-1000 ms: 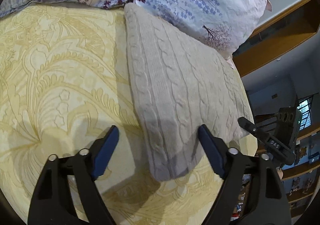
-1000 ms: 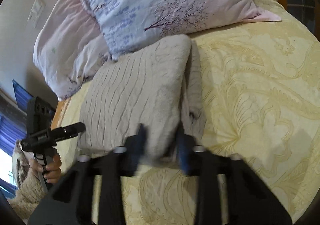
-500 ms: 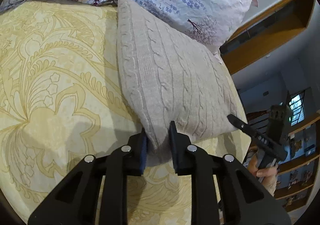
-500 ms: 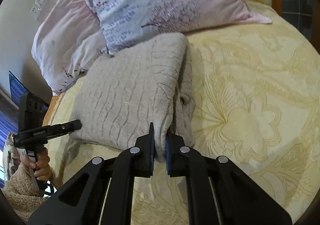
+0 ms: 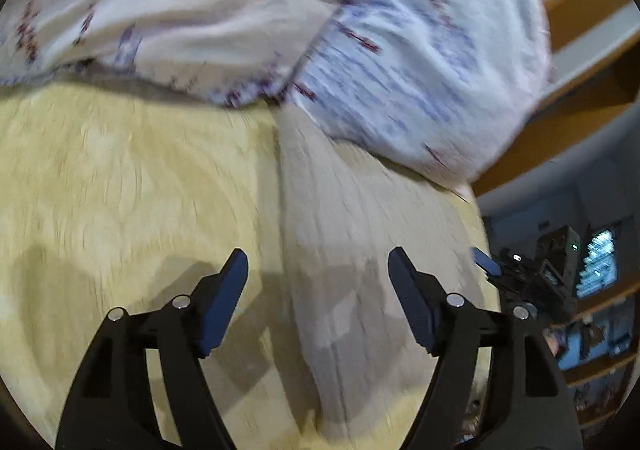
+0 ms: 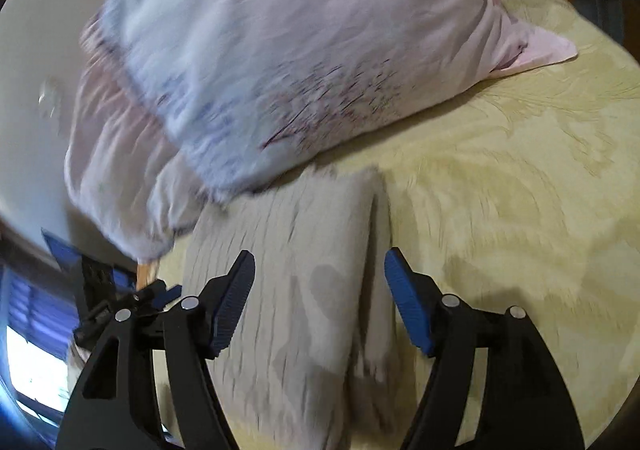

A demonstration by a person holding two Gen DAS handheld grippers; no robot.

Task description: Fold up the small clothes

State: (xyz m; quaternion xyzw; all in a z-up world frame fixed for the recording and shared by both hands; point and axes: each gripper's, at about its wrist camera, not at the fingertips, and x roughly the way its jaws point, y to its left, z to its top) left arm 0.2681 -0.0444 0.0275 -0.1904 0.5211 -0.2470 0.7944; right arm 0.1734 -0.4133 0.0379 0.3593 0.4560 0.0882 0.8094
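Observation:
A grey cable-knit garment [image 5: 352,250], folded into a thick rectangle, lies on the yellow patterned bedspread [image 5: 120,190] with its far end against the pillows. My left gripper [image 5: 318,266] hovers above the garment's near left edge, its jaws opening, no cloth between the blue pads. In the right wrist view the same folded garment [image 6: 288,290] lies below my right gripper [image 6: 320,266], whose jaws are also opening with nothing pinched. Each gripper appears at the edge of the other's view: the right gripper [image 5: 520,270] and the left gripper [image 6: 116,290]. Both views are motion-blurred.
Two floral pillows [image 5: 400,62] [image 6: 300,62] lean at the head of the bed behind the garment. A wooden bed frame [image 5: 580,114] and shelves run along the right of the left wrist view. A bright window [image 6: 32,370] shows at the lower left.
Half a second ago both grippers were shut on the garment's near edge. Both have let go and spread wide, and both have moved forward over the garment toward the pillows.

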